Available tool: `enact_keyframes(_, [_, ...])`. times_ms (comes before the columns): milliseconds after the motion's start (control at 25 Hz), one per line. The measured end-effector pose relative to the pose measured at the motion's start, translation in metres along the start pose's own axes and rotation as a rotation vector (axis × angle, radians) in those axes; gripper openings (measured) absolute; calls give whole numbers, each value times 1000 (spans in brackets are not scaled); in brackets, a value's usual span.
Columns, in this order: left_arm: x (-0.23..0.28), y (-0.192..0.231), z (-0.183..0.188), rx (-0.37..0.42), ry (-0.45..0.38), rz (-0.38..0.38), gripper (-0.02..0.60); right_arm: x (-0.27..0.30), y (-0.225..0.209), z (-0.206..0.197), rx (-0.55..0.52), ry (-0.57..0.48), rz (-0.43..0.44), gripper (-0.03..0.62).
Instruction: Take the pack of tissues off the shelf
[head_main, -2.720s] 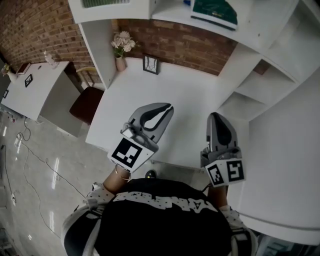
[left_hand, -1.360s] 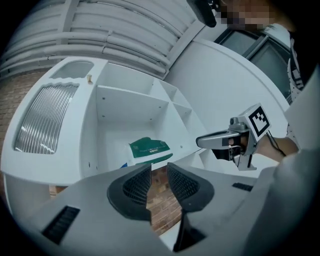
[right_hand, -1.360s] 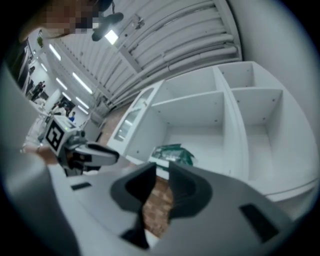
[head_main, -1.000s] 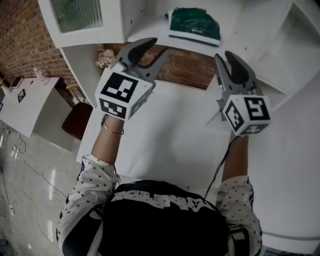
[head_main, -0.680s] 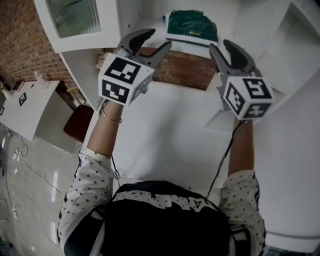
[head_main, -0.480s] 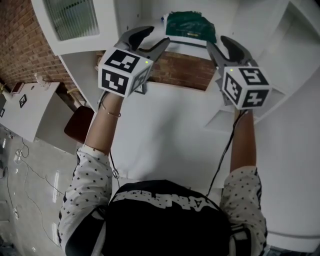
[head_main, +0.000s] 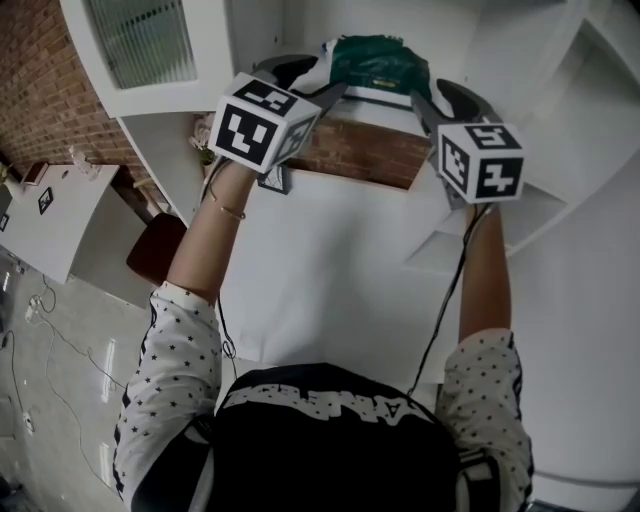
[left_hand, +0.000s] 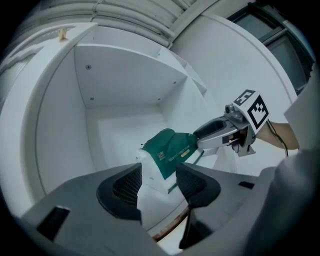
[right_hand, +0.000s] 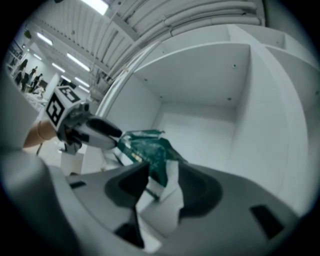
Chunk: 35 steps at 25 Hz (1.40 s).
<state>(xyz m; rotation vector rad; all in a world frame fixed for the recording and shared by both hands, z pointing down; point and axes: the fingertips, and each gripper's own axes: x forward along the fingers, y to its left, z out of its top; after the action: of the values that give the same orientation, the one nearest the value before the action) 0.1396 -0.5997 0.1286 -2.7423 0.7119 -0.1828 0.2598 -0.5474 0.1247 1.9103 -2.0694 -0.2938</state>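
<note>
The pack of tissues (head_main: 377, 60), green with white ends, lies on a high white shelf (head_main: 385, 96) in an open cubby. My left gripper (head_main: 312, 76) is at the pack's left end. Its jaws have just been opening and stand wide, with the white end between them in the left gripper view (left_hand: 157, 185). My right gripper (head_main: 441, 94) is at the pack's right end. Its jaws have likewise just been opening, and the pack (right_hand: 150, 150) reaches in between them (right_hand: 162, 187). I see no pad pressing on the pack.
Below the shelf runs a brick wall (head_main: 360, 155) behind a white desk (head_main: 330, 260). A small picture frame (head_main: 272, 180) and a flower vase (head_main: 205, 135) stand at the desk's back. White side shelves (head_main: 520, 215) are at the right, a chair (head_main: 155, 250) at the left.
Both grippers have risen from the desk to the shelf, then moved in on the pack. Their jaws have spread, and the pack's two ends now lie between them.
</note>
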Motion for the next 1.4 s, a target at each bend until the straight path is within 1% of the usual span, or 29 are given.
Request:
enact_keyframes(80, [3,-3,-3,5,46,-22,235,5,-2,-4,-19,31,0,190])
enact_keyframes(200, [7,-5,-8,38,110,-40,235,8,-3,-3,-40,44,-4,189])
enact_keyframes(280, [8,-5,-8,49,124,-44,235,9,-1,-3,-67,53,-2,170])
enact_keyframes(320, [8,-6,-5,43,113,-51,235,10,1,-3,-79,59,-1,142])
enact_keyframes(400, [8,-10,1,19,86,-66,233,11,2,-3,-95,63,-2,118])
enact_keyframes(440, [9,-11,1,19,85,-63,233,11,2,-4,-102,62,-5,107])
enact_keyframes(520, [11,-9,-1,45,98,-34,231,9,2,-3,-116,54,-15,73])
enact_keyframes(560, [11,-7,-2,52,100,-19,197,9,2,-3,-122,51,-19,61])
enact_keyframes(640, [11,-5,-1,43,88,-1,126,7,2,-3,-128,44,-21,43])
enact_keyframes(720, [10,-6,0,40,75,4,91,4,3,-1,-118,28,-17,38])
enact_keyframes(880, [4,-11,3,87,48,35,61,-6,7,5,-81,-4,1,35])
enact_keyframes(1120, [-16,-15,13,129,-12,91,52,-19,17,12,-29,-91,12,34])
enact_keyframes(1400, [-45,-34,16,190,-94,152,46,-46,34,15,-34,-206,4,32])
